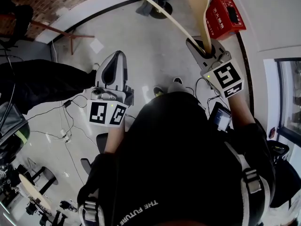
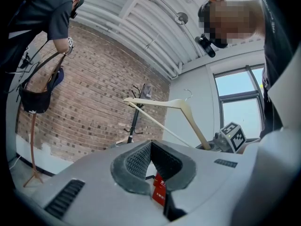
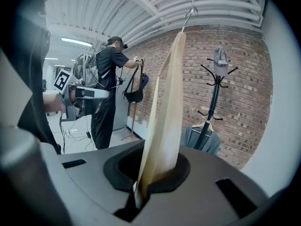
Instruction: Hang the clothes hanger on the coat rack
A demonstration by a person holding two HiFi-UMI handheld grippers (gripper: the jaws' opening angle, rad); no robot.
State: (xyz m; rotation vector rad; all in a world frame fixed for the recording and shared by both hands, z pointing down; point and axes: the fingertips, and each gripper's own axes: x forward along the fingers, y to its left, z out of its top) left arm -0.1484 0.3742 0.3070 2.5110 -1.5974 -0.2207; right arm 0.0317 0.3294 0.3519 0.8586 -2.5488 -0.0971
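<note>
Now the right gripper (image 3: 149,175), jaws clamped on one arm tip of the hanger (image 3: 165,117), holds its hook (image 3: 187,15) high above them, the left gripper (image 2: 151,166) closed on nothing; gripped so far out, it could twist and miss the coat rack (image 3: 215,102) ahead-right of those jaws.

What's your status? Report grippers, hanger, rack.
Right gripper shut on wooden hanger. Left gripper shut, empty. Coat rack ahead, not reached; cap and garment on it.
</note>
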